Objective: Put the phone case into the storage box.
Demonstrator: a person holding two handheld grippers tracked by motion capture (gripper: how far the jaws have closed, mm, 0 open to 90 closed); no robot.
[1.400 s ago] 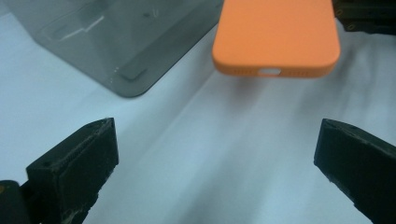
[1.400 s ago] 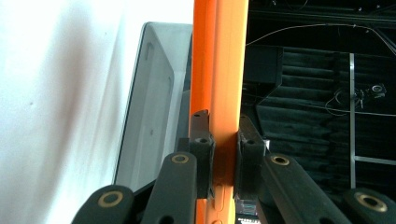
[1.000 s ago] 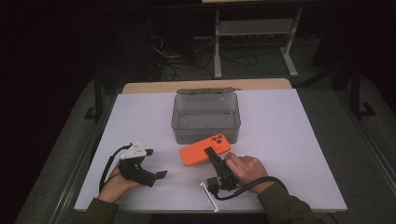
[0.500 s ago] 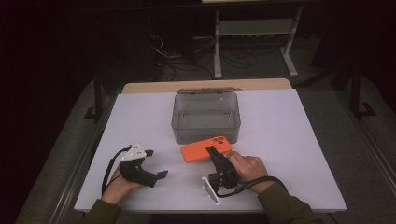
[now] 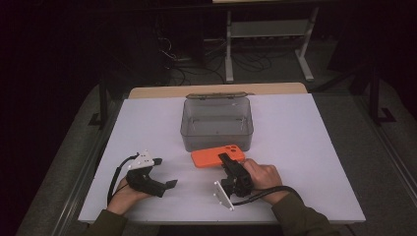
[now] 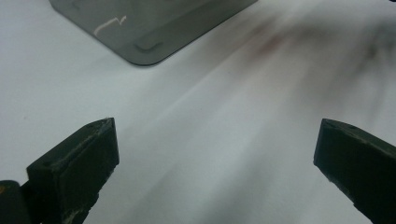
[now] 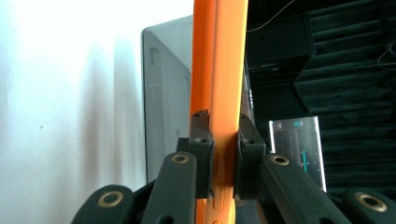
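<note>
The right gripper (image 7: 223, 154) is pinching the orange phone (image 7: 219, 70) by its edge, the two black jaws pressing against its opposite faces in the right gripper view. In the high view the same gripper (image 5: 227, 161) is reaching over the phone (image 5: 216, 156), which is sitting just in front of the clear grey box (image 5: 217, 123), on the person's side of it; whether the phone is lifting off the table (image 5: 305, 147) there is hard to tell, since the gripper is covering its near edge. The right hand (image 5: 260, 176) is wrapping the gripper body, nearer the person than the box and slightly to its right.

The left gripper (image 6: 215, 154) is standing spread wide, its jaws far apart with nothing but white tabletop (image 6: 196, 140) between them, and a rounded corner of the box (image 6: 144, 28) is showing beyond. In the high view this gripper (image 5: 169, 184) is resting on the table well apart from the box, toward the person and to the box's left, with the left hand (image 5: 129, 194) gripping it from behind.
</note>
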